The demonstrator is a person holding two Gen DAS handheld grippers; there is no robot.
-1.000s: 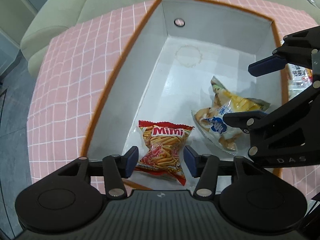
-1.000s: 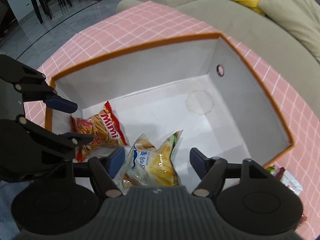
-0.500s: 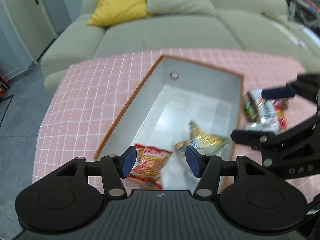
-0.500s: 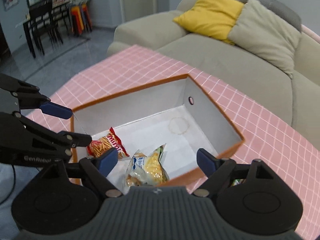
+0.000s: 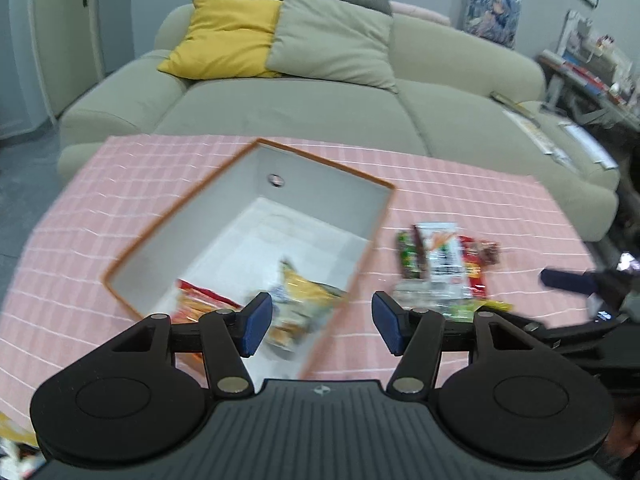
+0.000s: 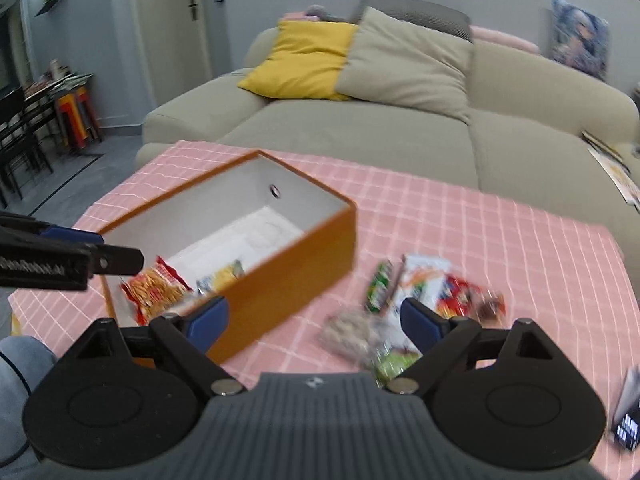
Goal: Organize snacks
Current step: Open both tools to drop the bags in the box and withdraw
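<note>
An orange box with a white inside stands on the pink checked tablecloth; it also shows in the right wrist view. In it lie a red Mimi snack bag and a yellow and white chip bag. A pile of several snack packets lies on the cloth right of the box, also in the right wrist view. My left gripper is open and empty, held above the box's near end. My right gripper is open and empty, above the cloth between box and pile.
A grey-green sofa with a yellow cushion and a grey cushion stands behind the table. Dark chairs and a door are at the far left of the right wrist view. A dark object lies at the table's right edge.
Both grippers have risen and pulled back out of the box, empty. The view has tilted up to the sofa. The right gripper has shifted right toward the snack pile.
</note>
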